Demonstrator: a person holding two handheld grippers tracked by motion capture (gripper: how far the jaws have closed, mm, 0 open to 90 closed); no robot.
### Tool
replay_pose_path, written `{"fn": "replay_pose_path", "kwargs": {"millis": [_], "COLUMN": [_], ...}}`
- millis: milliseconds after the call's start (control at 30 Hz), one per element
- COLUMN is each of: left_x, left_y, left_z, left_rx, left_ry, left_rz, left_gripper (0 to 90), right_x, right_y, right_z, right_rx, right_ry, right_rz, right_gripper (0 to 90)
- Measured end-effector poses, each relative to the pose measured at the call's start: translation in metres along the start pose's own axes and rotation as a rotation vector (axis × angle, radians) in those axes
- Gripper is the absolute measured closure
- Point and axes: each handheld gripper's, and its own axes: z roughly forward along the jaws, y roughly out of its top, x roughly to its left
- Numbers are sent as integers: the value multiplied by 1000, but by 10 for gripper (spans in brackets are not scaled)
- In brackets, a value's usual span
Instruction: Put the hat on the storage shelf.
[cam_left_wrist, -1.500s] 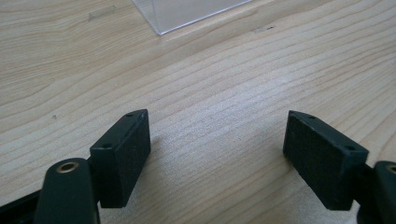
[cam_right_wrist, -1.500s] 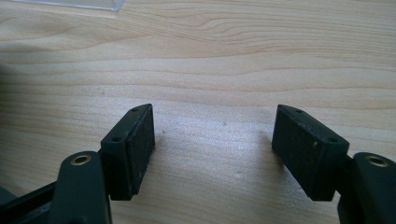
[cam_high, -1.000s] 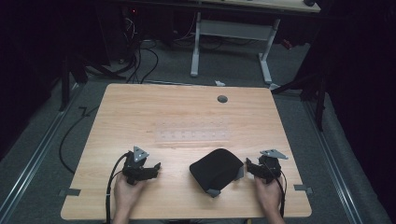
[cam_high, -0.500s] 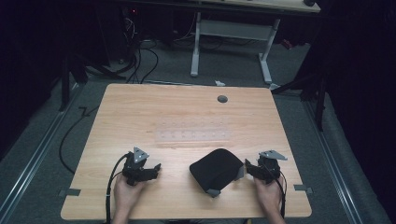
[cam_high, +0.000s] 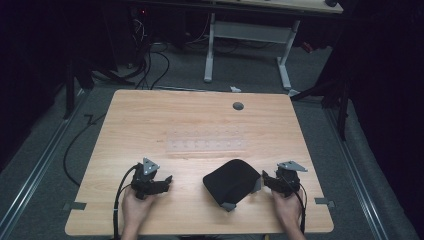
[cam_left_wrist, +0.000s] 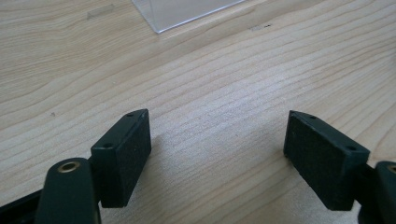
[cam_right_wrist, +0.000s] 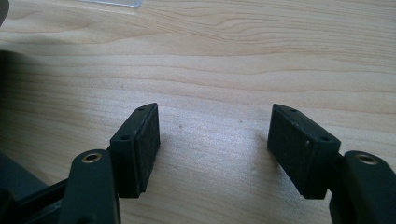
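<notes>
Wooden table (cam_high: 200, 125) (dim room beyond): left gripper (cam_high: 165, 181) and right gripper (cam_high: 266, 181) rest with jaws wide apart, holding nothing, flanking a black pouch (cam_high: 231, 181); the right's jaws have just narrowed slightly.

- Black pouch (cam_high: 231, 181): soft, matte, rounded-square in outline, lying flat on the wooden table (cam_high: 200, 125) near its front edge, right of centre.
- A small grey tab projects from its front corner, another from its right edge.
- Pose: turned slightly askew to the table edge.
- Position: between the two grippers, much closer to the right-hand one.
</notes>
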Motion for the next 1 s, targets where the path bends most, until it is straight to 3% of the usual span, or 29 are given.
{"fn": "replay_pose_path", "kwargs": {"millis": [100,133,367,400,467,500,600,733,867,1000], "left_x": [0,0,0,0,0,0,0,0,0,0], "left_y": [0,0,0,0,0,0,0,0,0,0], "left_z": [0,0,0,0,0,0,0,0,0,0], "left_rx": [2,0,0,0,0,1,1,1,1,1], "left_ry": [0,1,1,1,1,1,1,1,1,0], "left_rz": [0,-1,0,1,1,0,0,0,0,1], "left_gripper": [234,234,234,234,234,234,233,234,234,234], "right_x": [0,-2,-4,-2,-2,-1,-3,-8,-10,-5], "right_y": [-1,-1,-1,-2,-2,-3,-3,-4,-5,-3], "right_z": [-1,-3,-5,-12,-15,-24,-31,-38,-48,-59], "right_rx": [-1,-10,-31,-76,-97,-132,-140,-156,-179,-190], "right_ry": [-20,4,19,28,33,57,82,122,175,196], "right_rz": [33,80,96,93,83,76,66,87,141,129], "right_gripper": [365,371,388,430,442,469,478,483,477,467]}}
